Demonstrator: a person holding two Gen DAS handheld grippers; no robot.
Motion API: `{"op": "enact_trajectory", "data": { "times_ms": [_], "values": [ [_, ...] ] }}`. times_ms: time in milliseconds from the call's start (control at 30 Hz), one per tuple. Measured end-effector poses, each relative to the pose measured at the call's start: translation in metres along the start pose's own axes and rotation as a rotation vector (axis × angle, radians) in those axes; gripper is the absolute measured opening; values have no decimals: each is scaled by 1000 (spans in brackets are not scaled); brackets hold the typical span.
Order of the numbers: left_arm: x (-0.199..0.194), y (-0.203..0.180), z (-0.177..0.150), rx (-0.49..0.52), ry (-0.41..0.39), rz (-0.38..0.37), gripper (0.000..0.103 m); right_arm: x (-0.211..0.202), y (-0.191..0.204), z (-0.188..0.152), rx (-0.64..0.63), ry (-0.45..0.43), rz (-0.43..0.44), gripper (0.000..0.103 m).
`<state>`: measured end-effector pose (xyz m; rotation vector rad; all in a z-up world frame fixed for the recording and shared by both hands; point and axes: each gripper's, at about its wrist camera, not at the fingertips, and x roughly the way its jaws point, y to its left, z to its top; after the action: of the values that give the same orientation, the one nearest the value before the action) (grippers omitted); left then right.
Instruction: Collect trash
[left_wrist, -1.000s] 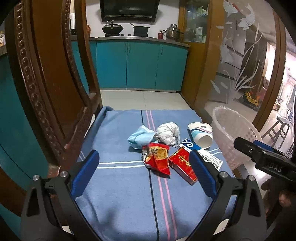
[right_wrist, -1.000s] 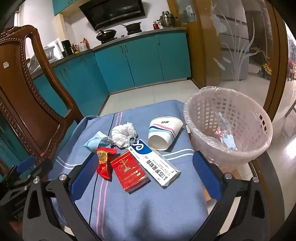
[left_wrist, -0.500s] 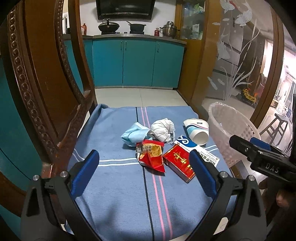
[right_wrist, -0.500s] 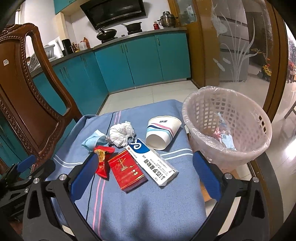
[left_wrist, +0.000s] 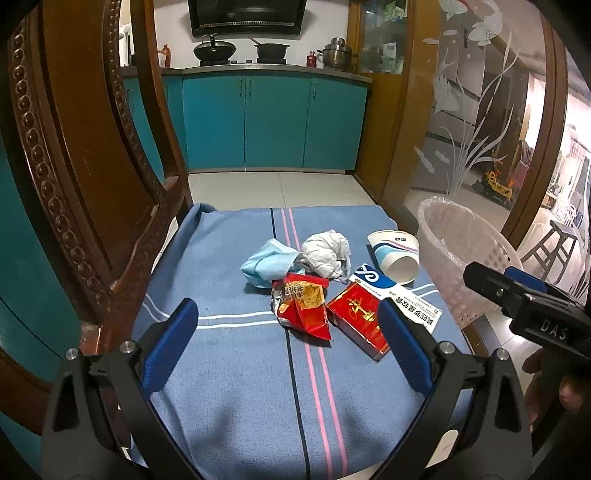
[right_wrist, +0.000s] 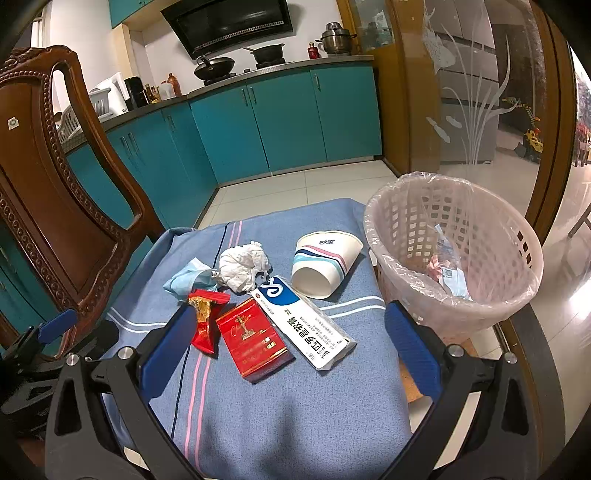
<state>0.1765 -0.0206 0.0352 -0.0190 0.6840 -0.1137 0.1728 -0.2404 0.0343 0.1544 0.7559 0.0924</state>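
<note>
Trash lies on a blue striped cloth (left_wrist: 229, 354): a blue face mask (left_wrist: 266, 262), a crumpled white tissue (left_wrist: 325, 253), a tipped paper cup (left_wrist: 397, 254), a red snack wrapper (left_wrist: 303, 310), a red cigarette box (left_wrist: 360, 321) and a white-blue carton (right_wrist: 306, 321). A pink lined basket (right_wrist: 454, 258) stands at the right with some scraps inside. My left gripper (left_wrist: 288, 339) is open and empty, short of the wrapper. My right gripper (right_wrist: 290, 343) is open and empty, short of the red box (right_wrist: 253, 338) and carton.
A carved wooden chair back (left_wrist: 85, 184) rises close on the left (right_wrist: 48, 192). Teal kitchen cabinets (left_wrist: 273, 122) and tiled floor lie beyond the table's far edge. A frosted glass door (left_wrist: 461, 122) stands behind the basket.
Both grippers have drifted slightly; the left view shifted so the trash sits a little lower and nearer. Nothing was picked up; the trash lies as before.
</note>
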Motion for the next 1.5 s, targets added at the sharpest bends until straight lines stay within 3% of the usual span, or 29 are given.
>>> {"op": "enact_trajectory", "data": {
  "times_ms": [267, 433, 533, 700, 767, 800, 833, 933, 1100, 1200, 1267, 1500],
  "values": [
    [15, 3, 4, -12, 15, 6, 97, 0, 2, 4, 12, -3, 17, 99],
    [58, 6, 25, 15, 64, 6, 97, 5, 5, 6, 7, -2, 30, 99],
    [97, 7, 40, 66, 97, 44, 97, 10, 4, 6, 6, 6, 36, 99],
    [179, 19, 47, 56, 275, 43, 95, 12, 4, 8, 10, 19, 58, 99],
    [197, 21, 43, 45, 325, 32, 70, 13, 9, 8, -5, 16, 69, 99],
    [199, 22, 41, 38, 332, 27, 32, 14, 11, 8, -15, 16, 69, 99],
    [194, 25, 41, 15, 322, 30, 13, 14, 12, 8, -22, 16, 69, 99],
    [146, 37, 49, -74, 201, 0, 11, 20, 17, 7, -42, 18, 67, 99],
    [25, 29, 61, -10, -67, 41, 11, 37, 29, 3, -93, 44, 50, 99],
    [-37, 33, 46, -21, -203, 96, 11, 52, 40, 6, -132, 64, 53, 99],
    [-54, 36, 32, -35, -247, 120, 11, 65, 50, 13, -159, 76, 49, 99],
    [-54, 35, 20, 4, -266, 136, 11, 157, 94, 48, -231, 231, -2, 95]
  ]
}}
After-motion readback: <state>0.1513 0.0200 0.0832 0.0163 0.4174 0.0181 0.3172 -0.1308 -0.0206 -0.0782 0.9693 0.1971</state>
